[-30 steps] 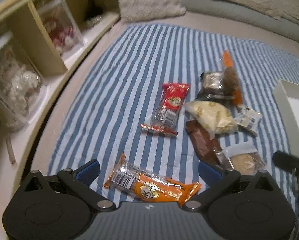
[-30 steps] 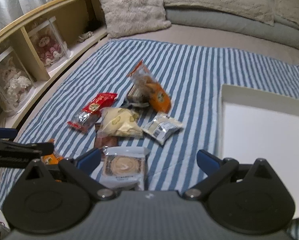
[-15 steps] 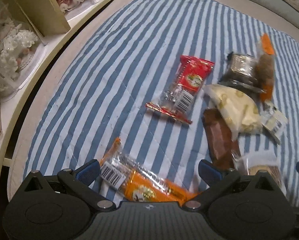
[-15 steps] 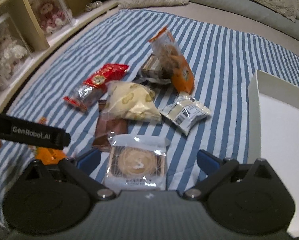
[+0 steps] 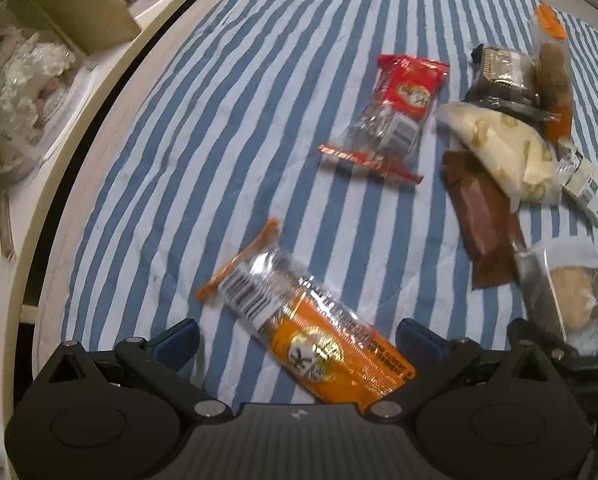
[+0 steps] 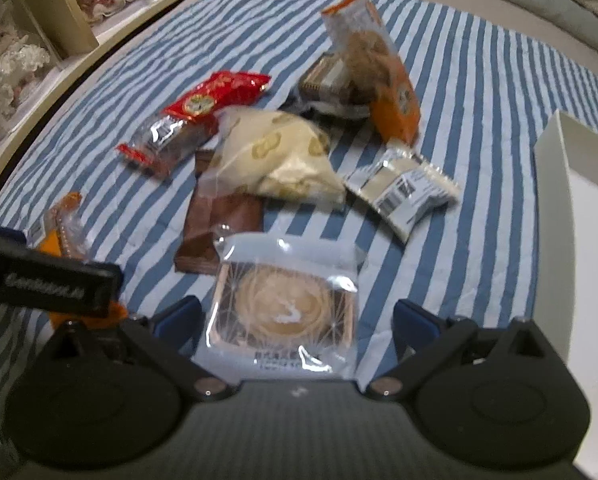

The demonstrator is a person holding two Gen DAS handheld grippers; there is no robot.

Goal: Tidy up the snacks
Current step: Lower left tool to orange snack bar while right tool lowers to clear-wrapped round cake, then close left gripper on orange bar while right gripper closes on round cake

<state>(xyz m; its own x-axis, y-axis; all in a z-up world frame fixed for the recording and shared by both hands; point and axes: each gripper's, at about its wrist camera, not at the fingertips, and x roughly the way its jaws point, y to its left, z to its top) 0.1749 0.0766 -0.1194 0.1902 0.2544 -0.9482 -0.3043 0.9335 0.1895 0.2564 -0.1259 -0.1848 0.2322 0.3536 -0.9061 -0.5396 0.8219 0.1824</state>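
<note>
- So, nothing's sorted yet: the white tray (image 6: 555, 148) looks bare, and every snack sits on the striped blanket (image 5: 227, 128) left of it.
- Left hand-held gripper (image 5: 299, 334) has its jaws apart, straddling the orange pack (image 5: 319, 344), not pinching it.
- Right hand-held gripper (image 6: 297, 314) is also spread wide, around the round pastry (image 6: 285, 304), which is the snack nearest the tray.
- Versus a second ago, both have dropped in closer; the packs fill more of each view.
- Left to do: grab and move everything.
</note>
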